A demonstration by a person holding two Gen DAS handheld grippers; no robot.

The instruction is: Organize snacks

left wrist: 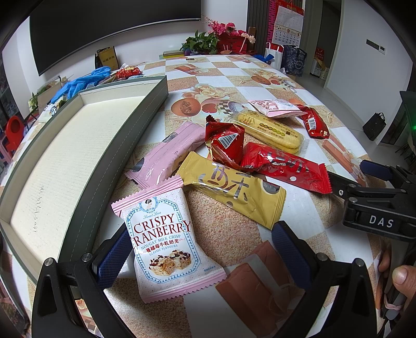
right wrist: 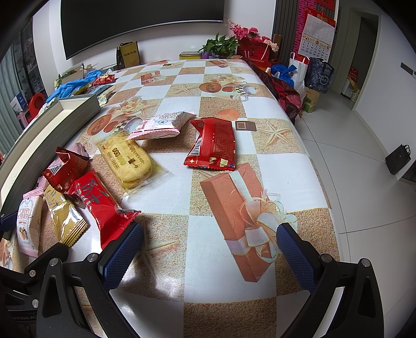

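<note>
the left gripper (left wrist: 202, 249) was spread wide around the cranberry nougat packet (left wrist: 166, 244), likely light, crinkly and slippery, best pinched across its flat middle; the right gripper (right wrist: 208, 249) gaped empty.

The walls (right wrist: 169, 39) are white. A big dark screen (right wrist: 140, 18) hangs on one. The floor (right wrist: 364, 145) has white tiles. A calendar (right wrist: 316, 39) hangs by flowers (right wrist: 247, 32) and bags (right wrist: 318, 74).
</note>
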